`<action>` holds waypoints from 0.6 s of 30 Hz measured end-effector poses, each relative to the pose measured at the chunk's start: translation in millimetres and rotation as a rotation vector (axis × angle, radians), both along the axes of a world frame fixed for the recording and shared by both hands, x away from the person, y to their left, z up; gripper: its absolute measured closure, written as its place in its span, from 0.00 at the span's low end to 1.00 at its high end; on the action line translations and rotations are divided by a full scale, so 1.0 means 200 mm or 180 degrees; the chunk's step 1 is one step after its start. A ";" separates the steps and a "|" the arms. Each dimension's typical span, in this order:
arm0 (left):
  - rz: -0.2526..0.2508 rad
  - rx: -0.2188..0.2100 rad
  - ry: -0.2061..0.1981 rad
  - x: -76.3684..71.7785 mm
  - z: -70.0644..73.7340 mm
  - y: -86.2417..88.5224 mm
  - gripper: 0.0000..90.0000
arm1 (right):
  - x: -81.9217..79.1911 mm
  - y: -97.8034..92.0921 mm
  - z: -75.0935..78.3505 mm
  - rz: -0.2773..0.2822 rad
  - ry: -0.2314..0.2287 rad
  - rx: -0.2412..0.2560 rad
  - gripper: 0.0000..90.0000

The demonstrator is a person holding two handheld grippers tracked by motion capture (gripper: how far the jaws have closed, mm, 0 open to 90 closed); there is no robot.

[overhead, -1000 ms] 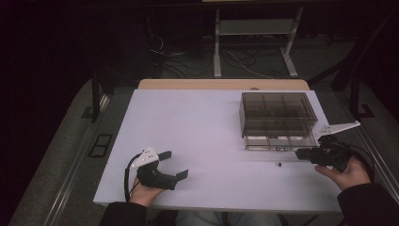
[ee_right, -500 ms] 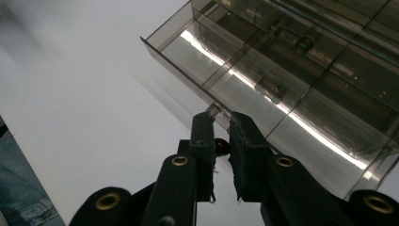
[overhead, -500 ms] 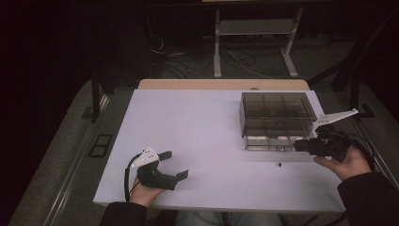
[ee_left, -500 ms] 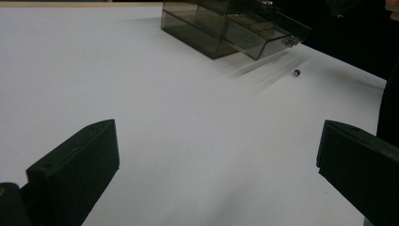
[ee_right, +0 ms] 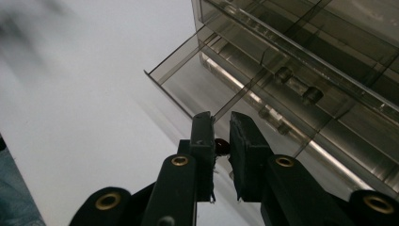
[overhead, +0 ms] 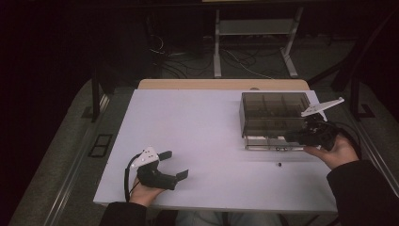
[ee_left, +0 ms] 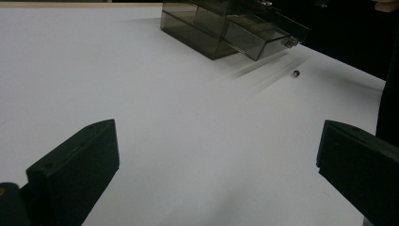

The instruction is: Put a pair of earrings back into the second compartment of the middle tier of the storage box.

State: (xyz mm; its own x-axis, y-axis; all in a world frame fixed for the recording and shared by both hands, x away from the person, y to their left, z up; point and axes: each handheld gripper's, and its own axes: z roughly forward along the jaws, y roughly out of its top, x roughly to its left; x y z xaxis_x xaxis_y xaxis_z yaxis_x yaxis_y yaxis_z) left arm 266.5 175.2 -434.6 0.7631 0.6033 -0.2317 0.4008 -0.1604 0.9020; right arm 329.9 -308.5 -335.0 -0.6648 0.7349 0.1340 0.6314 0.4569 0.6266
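the small dark piece [ee_right: 221, 146] is a tiny rounded thing with a reddish-dark sheen, pinched between the jaws of the right hand-held gripper [ee_right: 221, 141], which stand narrow around it. it hangs above the open lowest drawer [ee_right: 226, 80] of the smoky clear drawer box [overhead: 273, 115], near the drawer's dividing wall. the box is see-through brown plastic with several compartments, and it stands on the right half of the white surface [overhead: 197, 122]. other small parts lie inside the drawer, too blurred to tell apart. in the high view the right hand [overhead: 336, 150] holds its hand-held gripper [overhead: 294, 136] level at the box's front right corner, pointing left across the drawer, the forearm in a dark sleeve coming in from the lower right.

a second tiny dark piece [overhead: 278, 164] lies on the surface just in front of the box, apart from it.

the left hand-held gripper [overhead: 174, 165] rests low near the front left edge of the surface, its jaws spread wide with nothing between them, aimed toward the box. the left hand [overhead: 143, 190] grips it from behind.
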 end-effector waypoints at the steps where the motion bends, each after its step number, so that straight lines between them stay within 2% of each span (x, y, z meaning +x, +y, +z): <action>1: -0.0004 0.0001 0.0000 0.00 0.00 0.00 0.00 | 0.01 0.00 -0.01 0.0004 0.0000 -0.0004 0.88; 5: -0.0008 0.0003 -0.0001 0.00 0.00 0.00 0.00 | 0.05 0.00 -0.03 -0.0035 -0.0003 -0.0014 0.88; 11: -0.0014 0.0004 0.0000 0.00 0.00 0.00 0.00 | 0.12 -0.01 -0.08 -0.0090 0.0006 0.0054 0.88; 18: -0.0016 0.0001 0.0007 0.00 0.00 0.00 0.00 | 0.15 0.01 -0.15 -0.0078 0.0039 0.0041 0.87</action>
